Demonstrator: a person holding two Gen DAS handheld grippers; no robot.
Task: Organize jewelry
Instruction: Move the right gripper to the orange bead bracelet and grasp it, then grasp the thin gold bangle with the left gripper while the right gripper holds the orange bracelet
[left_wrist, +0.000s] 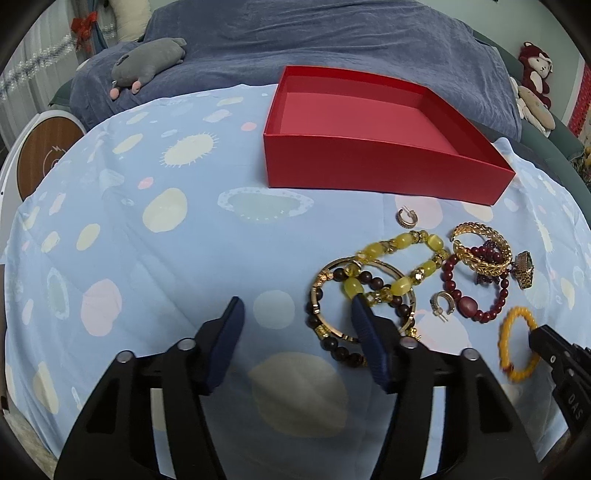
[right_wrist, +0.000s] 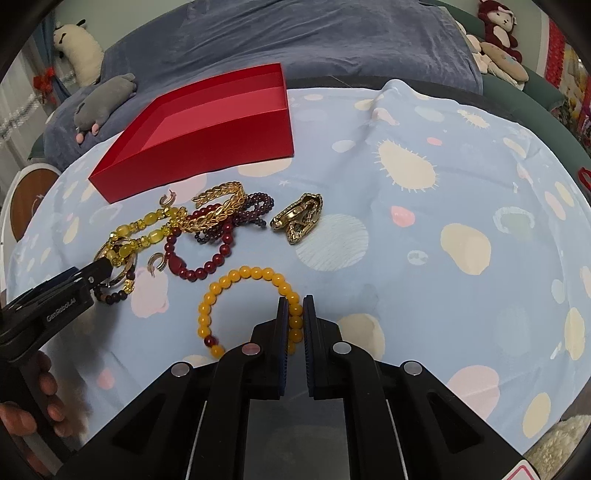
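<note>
An empty red box (left_wrist: 388, 162) (right_wrist: 207, 147) stands at the back of the cloth. A jewelry pile lies in front of it: a yellow bead bracelet (left_wrist: 402, 266) (right_wrist: 147, 229), a dark wood bead bracelet (left_wrist: 325, 332), a gold bangle (left_wrist: 480, 251) (right_wrist: 221, 206), a dark red bead bracelet (left_wrist: 476, 295) (right_wrist: 199, 258), two hoop earrings (left_wrist: 406, 218) and a gold watch (right_wrist: 299, 218). My left gripper (left_wrist: 295, 306) is open, its right finger over the wood beads. My right gripper (right_wrist: 295, 302) is shut on an orange bead bracelet (right_wrist: 240, 291) (left_wrist: 515, 343).
A light blue spotted cloth (left_wrist: 166, 240) covers the table. A grey plush toy (left_wrist: 147, 62) lies on a blue blanket behind. A round wooden item (left_wrist: 44, 155) sits at far left. Plush toys (right_wrist: 498, 33) sit at back right.
</note>
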